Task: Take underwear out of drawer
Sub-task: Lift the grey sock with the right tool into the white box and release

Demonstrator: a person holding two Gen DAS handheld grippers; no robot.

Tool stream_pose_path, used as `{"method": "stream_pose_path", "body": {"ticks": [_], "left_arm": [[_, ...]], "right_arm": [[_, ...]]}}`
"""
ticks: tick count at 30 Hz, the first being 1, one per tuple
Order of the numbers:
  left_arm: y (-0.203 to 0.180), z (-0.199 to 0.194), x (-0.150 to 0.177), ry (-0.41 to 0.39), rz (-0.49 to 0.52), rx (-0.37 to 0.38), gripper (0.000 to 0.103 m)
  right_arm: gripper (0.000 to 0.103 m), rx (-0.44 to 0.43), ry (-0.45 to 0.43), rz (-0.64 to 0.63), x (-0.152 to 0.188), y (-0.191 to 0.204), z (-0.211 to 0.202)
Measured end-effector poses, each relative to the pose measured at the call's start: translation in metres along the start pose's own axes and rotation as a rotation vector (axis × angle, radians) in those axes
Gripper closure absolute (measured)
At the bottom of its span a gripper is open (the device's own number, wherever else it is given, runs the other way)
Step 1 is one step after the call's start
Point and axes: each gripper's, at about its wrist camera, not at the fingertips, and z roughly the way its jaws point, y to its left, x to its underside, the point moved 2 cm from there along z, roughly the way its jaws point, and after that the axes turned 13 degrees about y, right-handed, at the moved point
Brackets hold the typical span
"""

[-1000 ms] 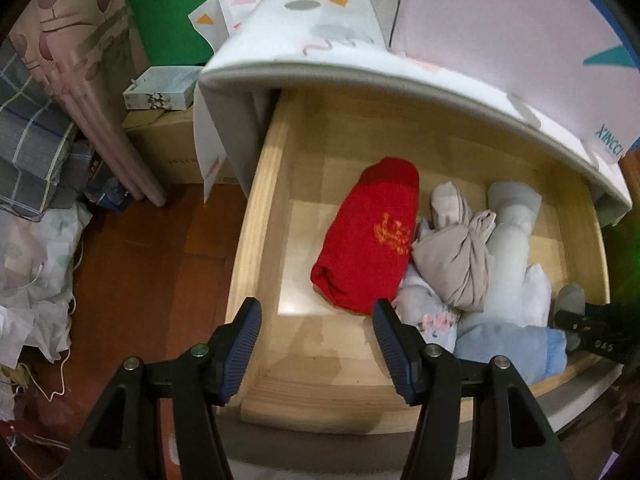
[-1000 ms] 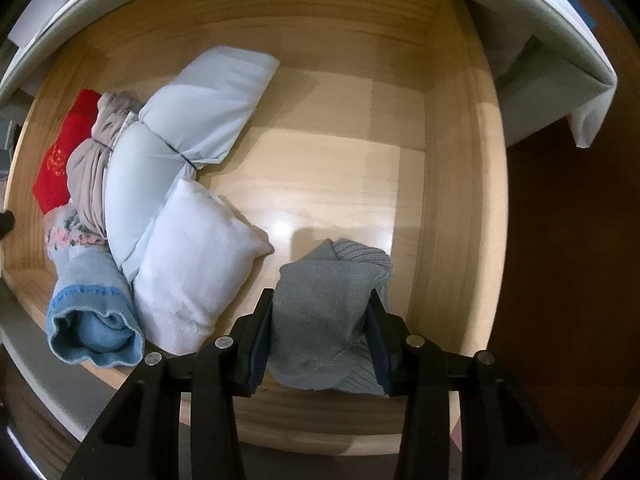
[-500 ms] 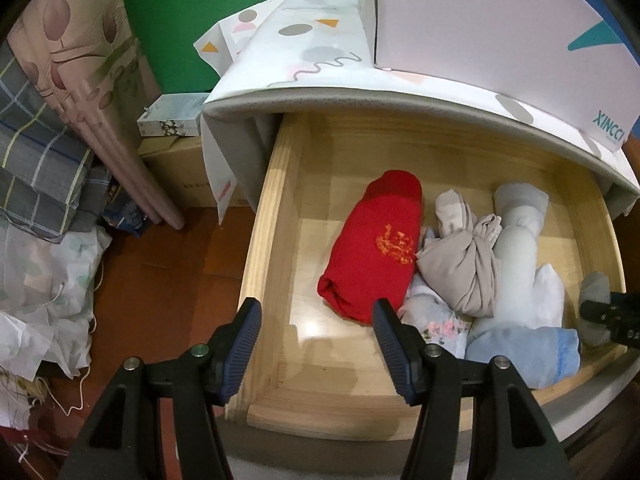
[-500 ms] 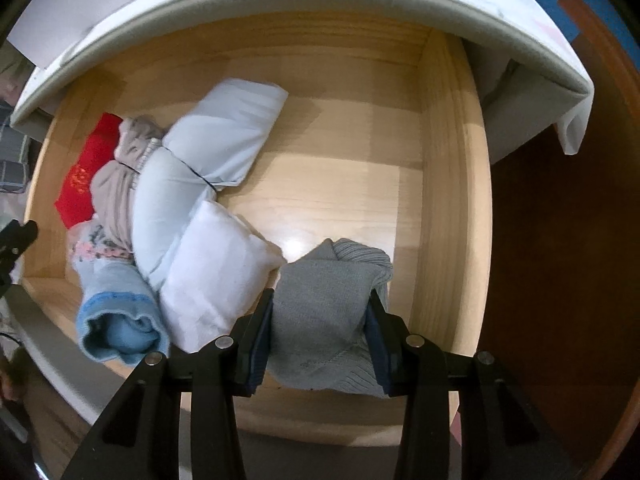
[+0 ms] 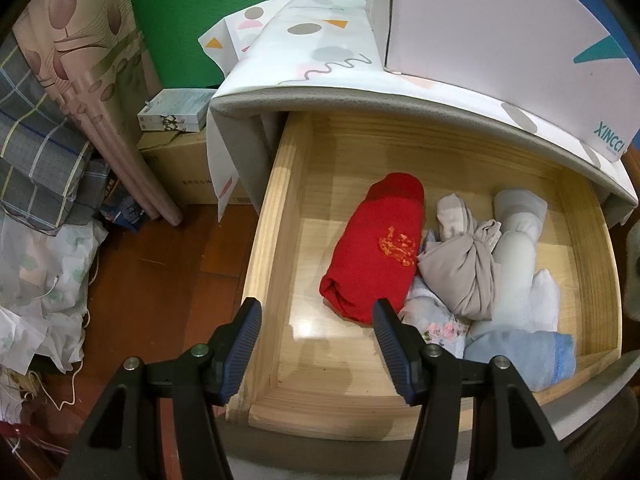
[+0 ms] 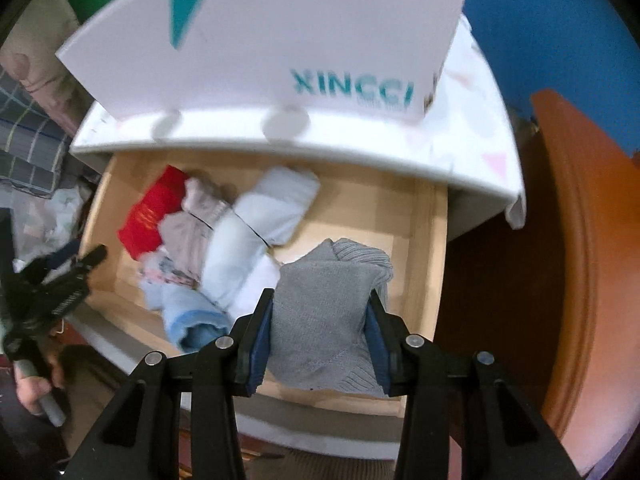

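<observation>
Above the open wooden drawer (image 6: 428,240), our right tongs (image 6: 320,340) are clenched on the grey underwear (image 6: 324,312), a folded knit bundle pressed between both pads and hanging clear of the drawer floor. It looks light and soft, so we judge it will sag and could slide if pinched at an edge; a grip across the thick middle of the fold, as we have now, should hold best. The ribbed waistband at its far end looks the firmest part.

Our left tongs (image 5: 316,344) hang released and empty over the near left corner of the drawer (image 5: 276,240), the red roll (image 5: 376,248) just beyond them. Beside it lie the beige bundle (image 5: 464,268), a pale roll (image 5: 516,236) and the blue roll (image 5: 524,356), bunched toward the right.

Compared with a second ago, the grey piece has left the drawer floor and the right view now takes in the white box (image 6: 280,32) on the cabinet top, so we have risen. The left tongs sit much as they did.
</observation>
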Motion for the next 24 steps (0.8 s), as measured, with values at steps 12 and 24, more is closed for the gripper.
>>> {"method": "stream_pose_path", "body": {"ticks": [12,24], "left_arm": [[0.001,-0.001,0.0,-0.004,-0.007,0.007,0.044],[0.007,-0.004,0.001,-0.02,-0.034,0.035,0.044]], "right_arm": [[0.064,0.023,-0.162,-0.069,-0.051,0.028,-0.096],[0.064,0.096,-0.261,-0.038,-0.128,0.031,-0.141]]}}
